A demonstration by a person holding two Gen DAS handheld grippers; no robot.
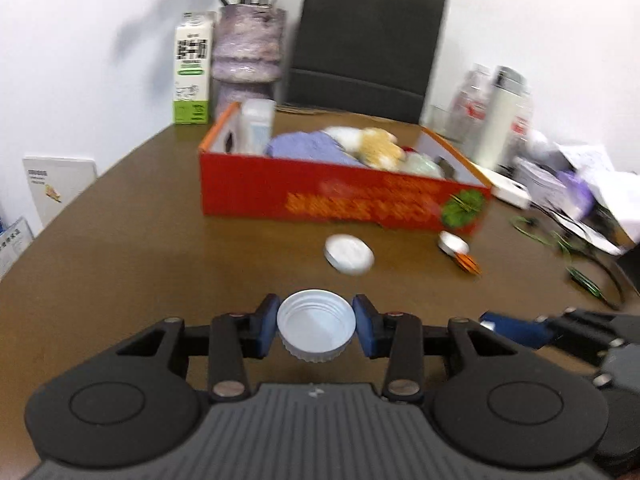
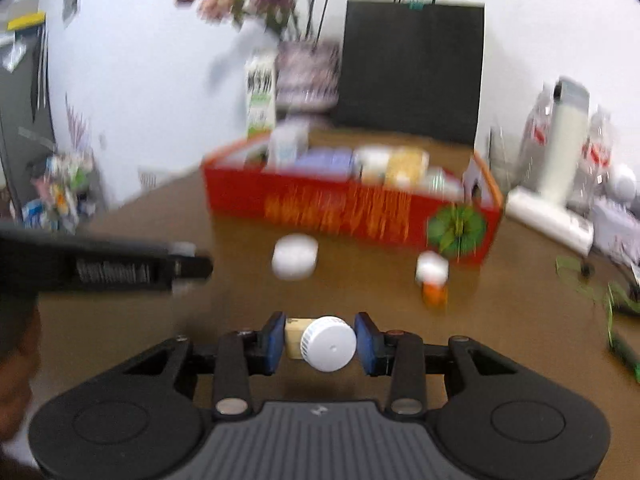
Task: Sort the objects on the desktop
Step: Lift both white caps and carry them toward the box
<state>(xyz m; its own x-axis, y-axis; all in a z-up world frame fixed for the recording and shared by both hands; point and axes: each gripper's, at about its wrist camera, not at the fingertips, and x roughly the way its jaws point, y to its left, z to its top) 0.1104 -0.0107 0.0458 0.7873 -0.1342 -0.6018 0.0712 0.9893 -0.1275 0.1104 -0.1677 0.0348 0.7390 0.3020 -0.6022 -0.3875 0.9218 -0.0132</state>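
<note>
Left wrist view: our left gripper is clamping a white ribbed screw cap; our right gripper is pinching a small white-capped bottle; the red cardboard box is lying straight ahead of both.

Left wrist view: box centre frame on table; round lid before it, small bottle lower right of box; carton and vase behind, upper left; bag upper centre
</note>
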